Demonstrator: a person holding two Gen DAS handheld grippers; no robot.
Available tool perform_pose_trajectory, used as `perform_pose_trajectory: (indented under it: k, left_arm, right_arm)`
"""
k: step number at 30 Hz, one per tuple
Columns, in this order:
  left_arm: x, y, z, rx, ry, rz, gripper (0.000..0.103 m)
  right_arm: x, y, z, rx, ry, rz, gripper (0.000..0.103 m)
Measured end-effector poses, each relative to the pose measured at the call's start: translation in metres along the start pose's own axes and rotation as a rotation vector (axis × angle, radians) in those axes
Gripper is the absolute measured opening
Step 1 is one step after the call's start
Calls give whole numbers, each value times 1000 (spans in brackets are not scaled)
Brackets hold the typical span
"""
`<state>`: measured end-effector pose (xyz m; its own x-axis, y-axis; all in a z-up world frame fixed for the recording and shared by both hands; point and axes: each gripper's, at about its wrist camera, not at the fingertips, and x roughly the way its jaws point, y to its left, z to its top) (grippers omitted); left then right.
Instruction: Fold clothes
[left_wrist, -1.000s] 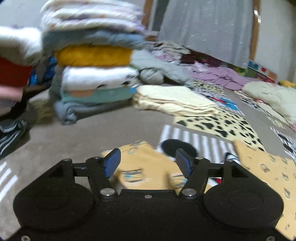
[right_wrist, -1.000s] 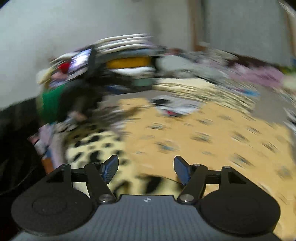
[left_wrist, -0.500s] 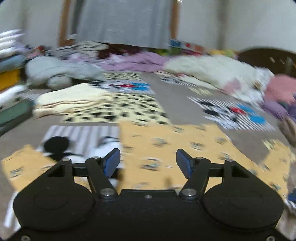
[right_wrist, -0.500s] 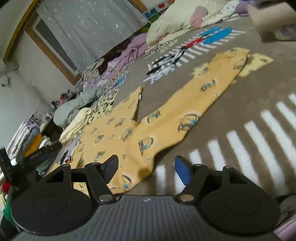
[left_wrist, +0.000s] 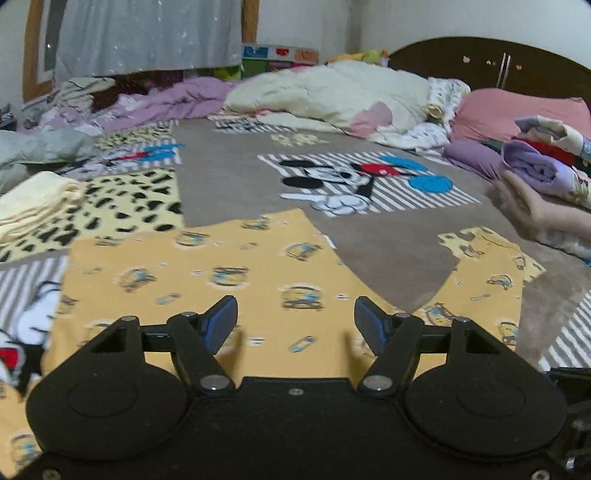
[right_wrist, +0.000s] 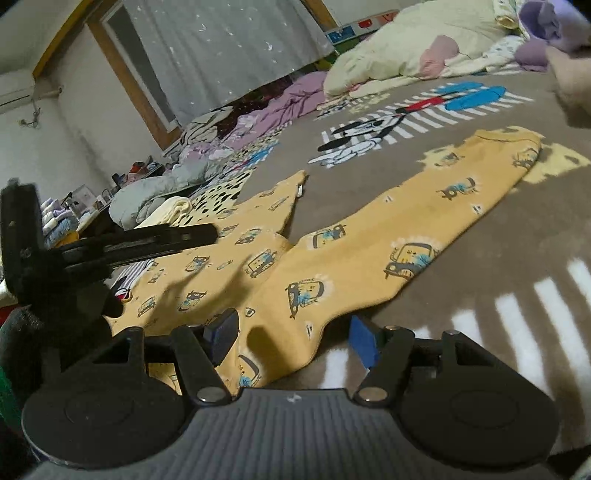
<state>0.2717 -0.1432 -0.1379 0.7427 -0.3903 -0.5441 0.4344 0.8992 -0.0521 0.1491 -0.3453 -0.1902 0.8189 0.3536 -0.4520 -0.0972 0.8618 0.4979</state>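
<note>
Plainly, from the left wrist, the left gripper (left_wrist: 295, 325) hangs wide open and empty over the waist of the yellow trousers (left_wrist: 229, 280), spread flat on the blanket (left_wrist: 236, 184). From the right wrist, the right gripper (right_wrist: 291, 339) is likewise spread and empty by one leg's edge. A shallow pinch could catch the blanket too, or only one layer.

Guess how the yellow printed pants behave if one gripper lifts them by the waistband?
The yellow printed pants lie flat and thin with rippled edges, so probably floppy and light. Both legs would likely dangle and drag across the fuzzy blanket.
</note>
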Motion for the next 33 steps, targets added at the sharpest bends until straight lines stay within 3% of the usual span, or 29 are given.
perform_pose_trajectory:
  k: [5,10,21,22,24,27,33]
  left_arm:
    - [9,-30,8,73,30,-35,69]
    - [10,-70,22,203,58,-115,69]
    - [23,-208,50,574,112,-253,67]
    - [26,-220,48,608,115,-255,65]
    - [35,-245,42,681,129,-258,50]
    - [52,-273,31,785,158,-222,40]
    - [87,-307,11,952,196,-87,34]
  right_arm:
    - [3,1,-2,-38,-12,3,65]
    - [1,0,-5,-64,-22,17,65]
    - [-23,-19,-19,103,-72,35,57]
    - [-24,-20,-21,108,-80,33,56]
    - [-25,-20,-26,96,-95,30,55]
    - [-25,-11,-34,22,-116,7,57]
    - [-25,-14,-37,6,-124,31,58]
